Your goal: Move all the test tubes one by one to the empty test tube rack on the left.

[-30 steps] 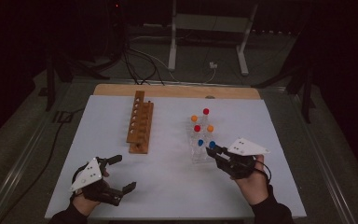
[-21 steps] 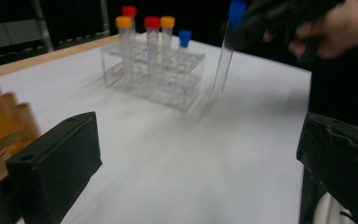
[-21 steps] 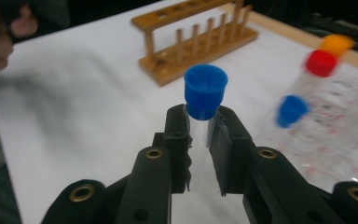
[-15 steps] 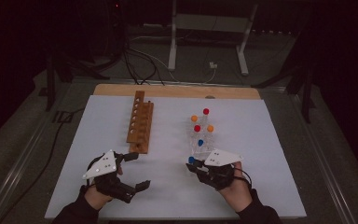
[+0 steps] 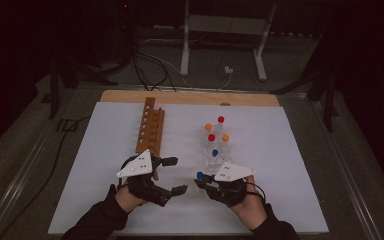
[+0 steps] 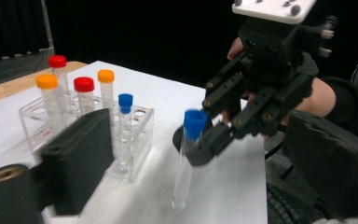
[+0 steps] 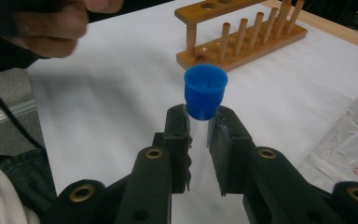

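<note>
Tube (image 7: 200,135) clamped in right claw (image 7: 199,140), wooden rack (image 7: 242,39) behind.

Blue-capped tube (image 5: 200,176) out of rack (image 5: 215,150), left tool (image 5: 174,175) nearer.

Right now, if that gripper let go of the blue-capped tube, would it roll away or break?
Probably it would tip: the blue-capped tube is tall and thin, held just under its cap by the right gripper. Being round, it would likely roll on the flat white table. It looks empty, so likely light.

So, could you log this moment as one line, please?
right gripper: shut on blue-capped tube | left gripper: open, jaws just closing, nothing between | clear rack: five tubes
</note>
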A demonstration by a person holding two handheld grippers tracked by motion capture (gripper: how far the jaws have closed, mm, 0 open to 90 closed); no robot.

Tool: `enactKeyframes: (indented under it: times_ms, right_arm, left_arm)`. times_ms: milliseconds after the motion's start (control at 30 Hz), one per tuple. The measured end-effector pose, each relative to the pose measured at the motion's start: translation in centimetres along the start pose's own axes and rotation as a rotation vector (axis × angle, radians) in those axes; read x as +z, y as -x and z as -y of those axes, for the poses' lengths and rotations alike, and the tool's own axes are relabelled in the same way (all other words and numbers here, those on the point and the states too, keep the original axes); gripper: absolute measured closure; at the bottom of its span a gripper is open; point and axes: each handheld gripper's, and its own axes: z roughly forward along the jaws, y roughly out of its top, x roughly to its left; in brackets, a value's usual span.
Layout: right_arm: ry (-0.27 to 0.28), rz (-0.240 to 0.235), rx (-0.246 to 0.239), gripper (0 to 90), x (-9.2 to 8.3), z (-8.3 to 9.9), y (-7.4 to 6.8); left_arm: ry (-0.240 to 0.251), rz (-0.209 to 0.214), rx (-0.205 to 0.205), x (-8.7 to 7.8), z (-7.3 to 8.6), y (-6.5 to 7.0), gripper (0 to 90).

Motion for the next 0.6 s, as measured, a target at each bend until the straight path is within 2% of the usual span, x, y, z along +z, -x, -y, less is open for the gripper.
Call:
enactKeyframes:
  times_ms: [33, 67, 133, 167, 367, 600]
  right_arm:
    - [-0.001, -0.001, -0.002, 76.6, 0.0, 0.0, 0.0]
    - [-0.001, -0.007, -0.001, 76.6, 0.1, 0.0, -0.1]
    - [-0.002, -0.009, -0.002, 76.6, 0.1, 0.0, -0.1]
    - [-0.003, -0.009, -0.003, 76.6, 0.2, 0.0, -0.2]
    - [-0.001, -0.012, -0.002, 76.6, 0.2, -0.1, -0.2]
    - [-0.004, -0.013, -0.004, 76.6, 0.3, -0.1, -0.4]
  left_arm:
    - [-0.003, 0.006, 0.006, 0.4, -0.1, 0.0, 17.2]
    - [-0.009, 0.009, 0.012, 0.7, -0.2, 0.0, 22.4]
    - [-0.020, 0.013, 0.022, 1.4, -0.2, 0.0, 27.2]
    - [-0.027, -0.001, 0.031, 1.9, -0.2, 0.1, 31.8]
    - [-0.041, -0.002, 0.034, 2.6, -0.2, 0.0, 46.3]
    - [-0.076, 0.029, 0.063, 3.1, -0.1, 0.2, 62.6]
